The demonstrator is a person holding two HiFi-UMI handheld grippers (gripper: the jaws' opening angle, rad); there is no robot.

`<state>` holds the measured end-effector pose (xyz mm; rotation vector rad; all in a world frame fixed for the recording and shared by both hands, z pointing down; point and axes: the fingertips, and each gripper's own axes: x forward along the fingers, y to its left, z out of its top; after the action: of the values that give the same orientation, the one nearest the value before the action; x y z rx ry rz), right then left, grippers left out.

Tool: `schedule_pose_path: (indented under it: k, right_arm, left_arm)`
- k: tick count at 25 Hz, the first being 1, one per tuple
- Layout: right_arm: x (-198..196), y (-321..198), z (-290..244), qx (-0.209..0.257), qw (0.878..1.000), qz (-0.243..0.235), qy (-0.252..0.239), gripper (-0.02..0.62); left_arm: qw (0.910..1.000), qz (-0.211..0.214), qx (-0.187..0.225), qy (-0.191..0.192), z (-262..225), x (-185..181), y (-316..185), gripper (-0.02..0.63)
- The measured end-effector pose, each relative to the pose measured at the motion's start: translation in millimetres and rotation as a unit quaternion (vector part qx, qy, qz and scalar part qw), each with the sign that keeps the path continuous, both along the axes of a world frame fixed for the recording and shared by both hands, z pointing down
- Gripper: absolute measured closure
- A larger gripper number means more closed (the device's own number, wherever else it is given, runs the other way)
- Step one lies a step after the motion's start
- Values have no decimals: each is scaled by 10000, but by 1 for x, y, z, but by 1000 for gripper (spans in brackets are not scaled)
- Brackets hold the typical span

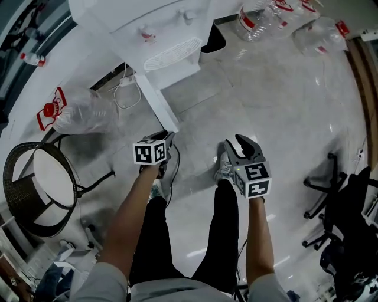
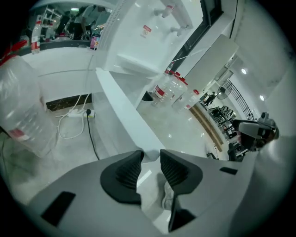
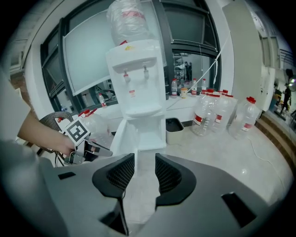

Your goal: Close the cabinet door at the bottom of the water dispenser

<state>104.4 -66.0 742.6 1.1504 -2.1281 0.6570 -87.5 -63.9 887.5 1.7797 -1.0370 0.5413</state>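
The white water dispenser (image 1: 159,35) stands at the top of the head view and mid-frame in the right gripper view (image 3: 138,78). Its bottom cabinet door (image 1: 155,103) stands swung out towards me. My left gripper (image 1: 170,137) is at the door's free edge. In the left gripper view the jaws (image 2: 149,155) stand partly apart, with the end of the door (image 2: 125,111) right at the tips and no pad seen pressing on it. My right gripper (image 1: 236,146) hovers to the right, above the floor. Its jaws (image 3: 144,159) are apart and empty, pointing at the open cabinet (image 3: 148,134).
Several clear water bottles (image 1: 266,17) stand right of the dispenser, beside a small bin (image 3: 175,129). A large empty bottle (image 1: 82,112) lies on the floor at left, near a power cable (image 1: 127,94) and a wicker chair (image 1: 35,183). An office chair (image 1: 342,206) is at right.
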Motion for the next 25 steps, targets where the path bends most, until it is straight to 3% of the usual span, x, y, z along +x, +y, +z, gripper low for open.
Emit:
schedule_pose_path:
  k: [4,10,21,25]
  right_arm:
    - [18,-4,3,39,9998,-158,-73,428]
    - [53,-27,11,18,9997,-90,-212,429]
    - [106,-87,27,-43,9996,-63,-281,429]
    - [119,-96,38,-183,9993,-104,-316,429]
  left_arm:
    - [9999,-115,119,18,-1,38,-27,458]
    - [9983,423,206,-340,5,94,-60,460]
    - [9979,-181,269,-561,22,131,-136,465]
    - [9951,-280,407,-856,30,135,-160,460]
